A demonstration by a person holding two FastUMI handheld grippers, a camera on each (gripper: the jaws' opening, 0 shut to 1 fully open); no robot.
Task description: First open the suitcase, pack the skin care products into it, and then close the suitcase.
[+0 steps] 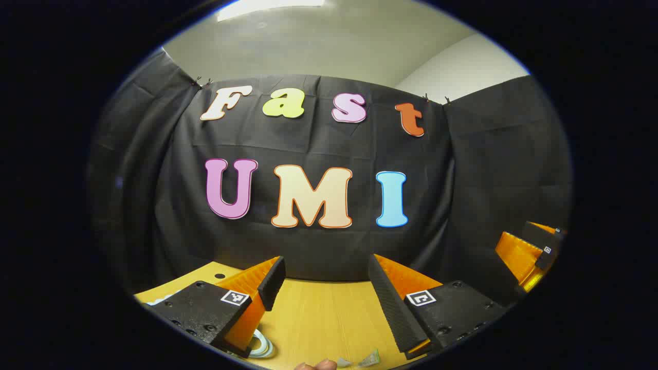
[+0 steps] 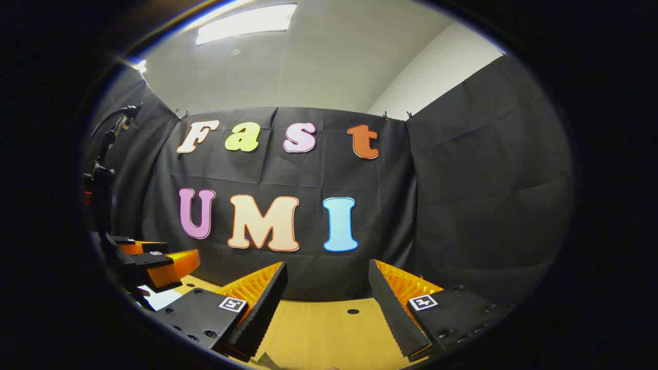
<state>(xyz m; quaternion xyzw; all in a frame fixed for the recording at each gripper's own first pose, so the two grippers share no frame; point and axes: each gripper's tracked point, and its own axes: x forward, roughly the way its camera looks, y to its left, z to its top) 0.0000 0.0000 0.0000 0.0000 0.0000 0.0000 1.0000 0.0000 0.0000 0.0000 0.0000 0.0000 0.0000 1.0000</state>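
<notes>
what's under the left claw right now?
Wooden table, with a whitish ring-shaped item poking out beneath the left claw's left finger. The rest of that item is covered by the finger. Small packets lie near the bottom edge.

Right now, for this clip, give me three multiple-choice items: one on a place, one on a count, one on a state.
1. In the right gripper view, where does the left gripper show?
A. Far left
B. Far right
C. Top centre

2. How many ceiling lights show in the right gripper view?
A. One
B. Two
C. Three

3. How are the right gripper jaws over the wooden table?
A. Closed on a bottle
B. Open and empty
C. Closed empty

Answers: 1 A, at the left edge; 2 A, a single bright panel; 3 B, bare table shows between them.
</notes>
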